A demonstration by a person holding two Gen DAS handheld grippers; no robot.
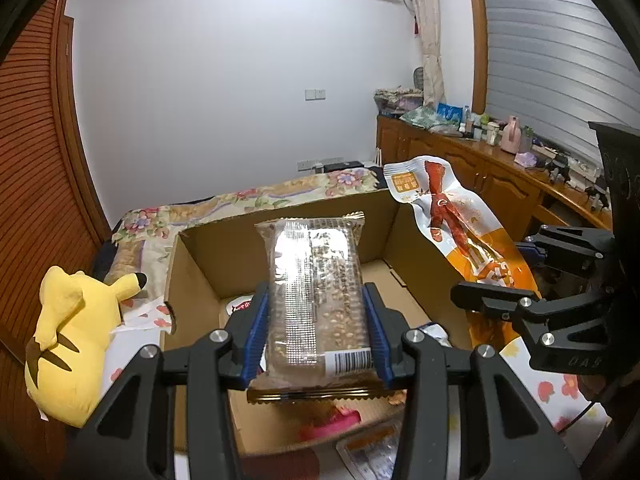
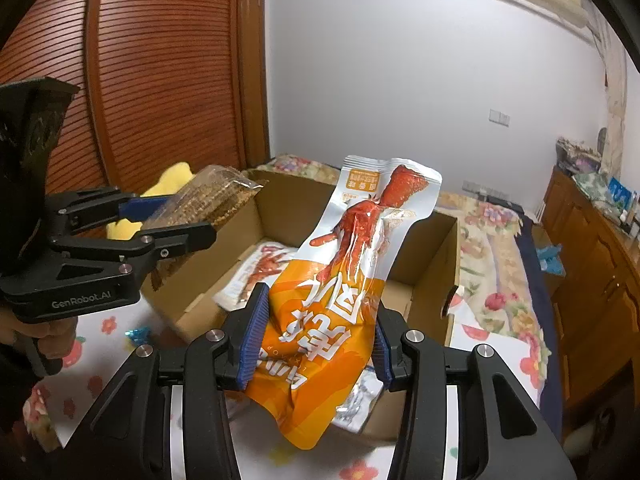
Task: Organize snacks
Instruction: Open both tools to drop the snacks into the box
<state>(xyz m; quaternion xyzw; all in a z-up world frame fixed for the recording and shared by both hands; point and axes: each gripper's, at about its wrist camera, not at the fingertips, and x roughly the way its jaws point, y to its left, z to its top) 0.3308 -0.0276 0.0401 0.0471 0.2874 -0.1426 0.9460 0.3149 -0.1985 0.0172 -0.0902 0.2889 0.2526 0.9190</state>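
A: Status?

B: Left gripper (image 1: 316, 332) is clamping a clear-wrapped nut bar (image 1: 316, 292), centre of the left view, blue pads pressing both long sides near the barcode end. Right gripper (image 2: 316, 340) is pinching an orange chicken-feet pouch (image 2: 340, 280) by its lower half; the top is flopping toward upper centre of the right view.

A: Where relative to the box?

B: Both snacks are hanging over the open cardboard box (image 1: 200, 264). The bar is pointing at the far wall; the pouch is leaning over the middle. A second pouch (image 2: 260, 272) is already lying on the floor of the box, left of centre in the right view.

A: Advice for the drop?

B: I'd be lowering each one inside the walls before letting go, bar flat along an open strip, pouch tip first so it isn't folding. The grippers are sitting close together, so I'd go one at a time.
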